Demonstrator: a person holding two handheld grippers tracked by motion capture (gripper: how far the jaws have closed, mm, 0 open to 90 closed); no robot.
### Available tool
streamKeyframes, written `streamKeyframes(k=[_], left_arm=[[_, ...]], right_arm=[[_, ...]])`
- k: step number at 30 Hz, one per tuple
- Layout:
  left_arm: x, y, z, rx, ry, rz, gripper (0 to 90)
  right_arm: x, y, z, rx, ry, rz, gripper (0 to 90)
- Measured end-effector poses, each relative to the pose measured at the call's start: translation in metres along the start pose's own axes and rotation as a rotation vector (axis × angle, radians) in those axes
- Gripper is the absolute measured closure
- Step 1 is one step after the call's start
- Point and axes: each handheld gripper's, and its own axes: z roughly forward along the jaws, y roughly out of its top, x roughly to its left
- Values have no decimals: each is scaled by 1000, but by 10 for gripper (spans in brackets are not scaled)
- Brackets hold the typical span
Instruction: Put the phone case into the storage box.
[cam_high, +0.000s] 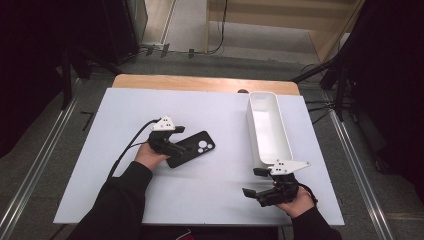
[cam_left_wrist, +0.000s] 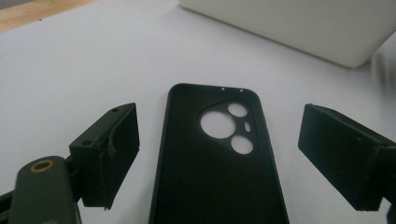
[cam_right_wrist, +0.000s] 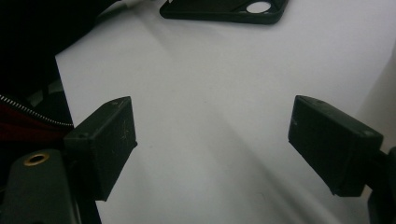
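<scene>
1. A white sheet (cam_high: 210, 190) is spread over a wooden table (cam_high: 200, 82), whose bare wood is seen as a strip along the far edge.
2. A long white tray (cam_high: 280, 145) is placed on the right part of the sheet, lengthwise from far to near, and nothing is seen inside it.
3. Black cables (cam_high: 220, 30) are laid across the floor beyond the table.
4. Metal rails (cam_high: 360, 165) are seen on the floor at either side.
</scene>
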Motion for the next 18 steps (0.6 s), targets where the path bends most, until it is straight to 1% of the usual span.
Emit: streamKeyframes(k=[4, 5, 7, 8, 10, 12, 14, 15, 18], left_arm=[[-3, -2, 3, 39, 13, 31, 124], [-3, -3, 4, 55, 12, 34, 124], [-2, -4, 6, 73, 13, 26, 125], [-2, -5, 6, 91, 22, 30, 124], [-2, -6, 6, 104, 28, 34, 124], [-3, -7, 7, 114, 21, 37, 124], [-4, -8, 9, 125, 21, 52, 124], [-4, -8, 10, 130, 23, 52, 124], [-5, -10, 13, 146, 23, 39, 124]], right_arm=[[0, 0, 0, 0, -1, -2, 136], [1, 0, 1, 2, 4, 5, 137], [0, 0, 1, 5, 7, 5, 137], [0, 0, 1, 2, 5, 2, 137], [0, 0, 0, -1, 0, 5, 137], [0, 0, 0, -2, 1, 5, 137], [0, 0, 0, 1, -2, 4, 137], [-1, 0, 1, 0, 1, 3, 137], [-1, 1, 1, 3, 0, -5, 137]])
